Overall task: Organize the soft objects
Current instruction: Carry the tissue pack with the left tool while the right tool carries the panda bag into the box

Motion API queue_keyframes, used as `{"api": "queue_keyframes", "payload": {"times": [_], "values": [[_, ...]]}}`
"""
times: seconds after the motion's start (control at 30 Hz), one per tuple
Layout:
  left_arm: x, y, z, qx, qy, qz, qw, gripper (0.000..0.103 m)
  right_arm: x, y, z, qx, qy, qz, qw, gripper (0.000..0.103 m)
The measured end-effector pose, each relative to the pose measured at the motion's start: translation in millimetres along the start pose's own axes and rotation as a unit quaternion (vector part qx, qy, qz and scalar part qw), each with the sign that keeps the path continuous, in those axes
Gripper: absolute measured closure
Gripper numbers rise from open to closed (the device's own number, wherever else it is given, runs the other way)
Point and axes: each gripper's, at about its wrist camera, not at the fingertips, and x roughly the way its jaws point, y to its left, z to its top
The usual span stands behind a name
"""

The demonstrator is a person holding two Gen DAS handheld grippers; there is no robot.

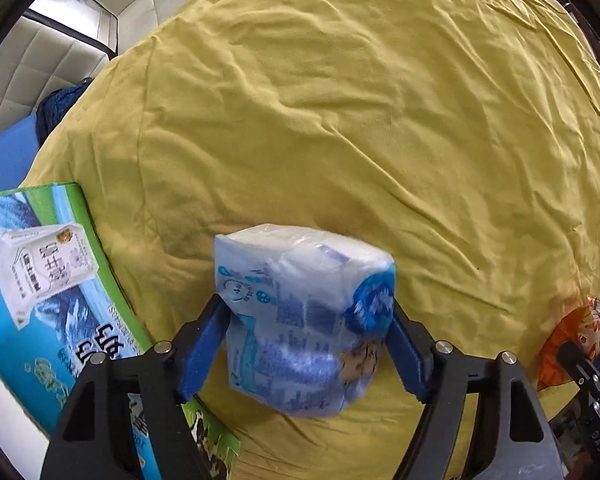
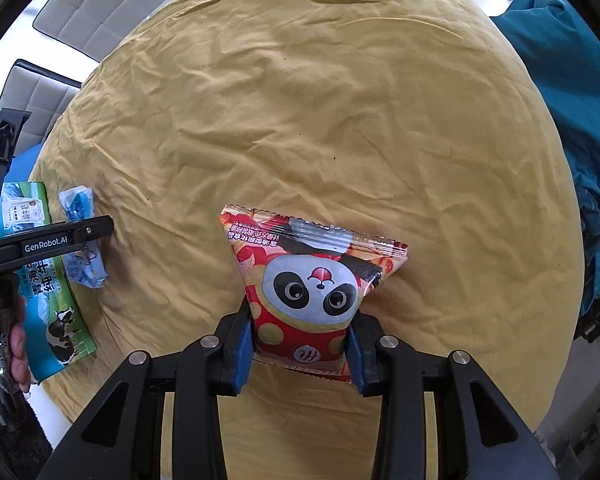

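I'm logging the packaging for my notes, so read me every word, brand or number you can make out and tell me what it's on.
"GenRobot.AI": white print on the left gripper arm, seen from the right wrist.
Milk carton box: large Chinese characters, not readable with confidence.
Tissue pack: blue print, blurred.
Panda snack bag: Chinese line upside down, too small; round logo mark below.
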Motion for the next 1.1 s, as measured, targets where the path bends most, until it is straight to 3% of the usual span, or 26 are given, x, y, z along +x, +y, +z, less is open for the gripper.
{"api": "queue_keyframes", "payload": {"times": [0.27, 0.43, 0.5, 0.7, 1.1], "values": [[-33, 3, -9, -0.007, -0.031, -0.034, 0.9989, 0.027, -6, -6, -6, -0.001, -0.004, 0.011, 1.000, 0.062], [-9, 22, -7, -0.021, 0.008, -0.043, 0.9988, 0.028, -6, -10, -8, -0.005, 0.001, 0.014, 1.000, 0.062], [4, 26, -9, -0.030, 0.017, -0.053, 0.9980, 0.047, -5, -10, -9, -0.009, 0.002, 0.012, 1.000, 0.062], [-1, 23, -24, -0.041, -0.019, -0.061, 0.9971, 0.070, -2, -2, -13, -0.024, 0.002, 0.004, 1.000, 0.063], [-64, 25, -98, -0.075, -0.105, -0.086, 0.9879, 0.071, -29, 37, -31, -0.060, -0.021, 0.032, 0.997, 0.065]]}}
